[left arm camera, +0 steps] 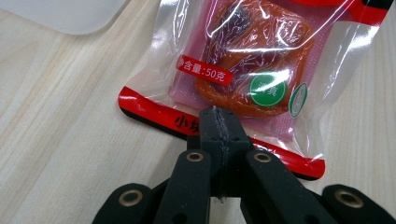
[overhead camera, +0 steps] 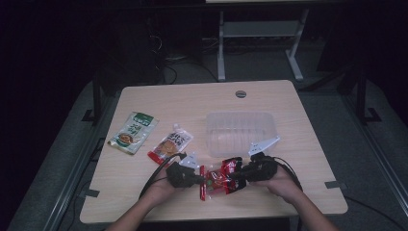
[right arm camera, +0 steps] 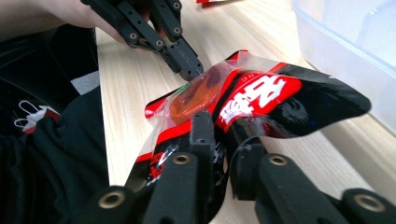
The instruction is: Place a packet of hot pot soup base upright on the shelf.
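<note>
Left tongs [left arm camera: 219, 122] clamped shut on one sealed edge of the red snack pouch [overhead camera: 217, 180]; right tongs [right arm camera: 219, 128] pinch the opposite end – pouch spans between them just above the surface [overhead camera: 269, 101], likely for transfer. Glossy red-black film, clear window, orange contents. Clear bin [overhead camera: 240, 132] just beyond the right tongs.

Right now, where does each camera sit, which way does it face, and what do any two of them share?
High view: above the person's side, looking forward and down on the table; forearms, left gripper, right gripper.
Left gripper view: along its shut jaws, clamping the red snack packet by its edge.
Right gripper view: along its jaws pinching that packet; a hand and the left gripper beyond.
Shared: all three show the packet; the clear plastic container too.
</note>
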Tool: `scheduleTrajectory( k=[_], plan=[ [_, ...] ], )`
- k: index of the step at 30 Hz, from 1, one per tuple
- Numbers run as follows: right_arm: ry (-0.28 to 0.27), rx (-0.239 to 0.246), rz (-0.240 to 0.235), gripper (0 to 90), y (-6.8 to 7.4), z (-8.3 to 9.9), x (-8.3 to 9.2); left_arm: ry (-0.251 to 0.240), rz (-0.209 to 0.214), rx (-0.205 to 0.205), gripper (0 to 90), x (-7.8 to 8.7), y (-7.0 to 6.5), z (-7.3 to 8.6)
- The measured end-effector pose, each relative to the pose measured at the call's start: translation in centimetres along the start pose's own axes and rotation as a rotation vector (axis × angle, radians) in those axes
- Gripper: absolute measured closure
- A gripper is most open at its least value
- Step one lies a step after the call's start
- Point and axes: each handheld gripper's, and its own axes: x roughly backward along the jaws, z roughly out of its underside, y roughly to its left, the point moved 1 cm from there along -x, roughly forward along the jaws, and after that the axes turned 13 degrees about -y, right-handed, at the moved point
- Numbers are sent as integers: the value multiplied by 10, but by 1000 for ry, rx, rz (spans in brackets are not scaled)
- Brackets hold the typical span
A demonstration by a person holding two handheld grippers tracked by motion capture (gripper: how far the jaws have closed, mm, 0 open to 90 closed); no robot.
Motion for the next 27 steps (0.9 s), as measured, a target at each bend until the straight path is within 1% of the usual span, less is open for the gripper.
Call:
scheduleTrajectory(
  k=[2,3,5,6,8,10,14,17,19,21,22,23,24,25,26,27],
  plan=[
    [-8,23,-5,851,0,0,-1,-1,3,10,899,0,0,0],
    [-9,16,-10,858,2,-1,-1,-1,3,11,898,0,0,0],
    [-13,38,-11,869,3,-1,-1,-1,-1,20,898,0,0,0],
    [-13,39,-16,874,3,-2,-1,0,-1,25,899,0,-1,0],
    [-31,46,-31,880,3,-2,-1,2,-4,34,899,0,-1,0],
    [-45,45,-44,886,5,-3,-1,14,-3,19,899,0,-2,-1],
    [-86,37,-73,895,7,-5,1,16,-8,18,899,0,-3,-1],
    [-106,31,-93,896,10,-6,3,23,-8,-9,899,-1,-4,-3],
    [-121,25,-111,897,13,-7,3,11,-17,-22,899,0,-6,-5],
    [-133,18,-127,897,16,-8,3,-1,-20,-21,899,1,-8,-6],
    [-140,20,-138,897,17,-9,4,-2,-18,-32,899,2,-7,-7],
    [-146,16,-146,897,19,-10,4,-8,-20,-32,899,3,-7,-8],
    [-153,21,-153,897,21,-12,4,-17,-18,-25,899,4,-8,-8],
    [-160,27,-162,897,23,-13,4,-18,-13,-29,899,5,-8,-9],
    [-168,24,-169,898,25,-14,4,-29,-10,-25,899,5,-8,-10],
    [-175,23,-185,897,28,-15,4,-29,-10,-25,899,5,-8,-10]
  ],
)
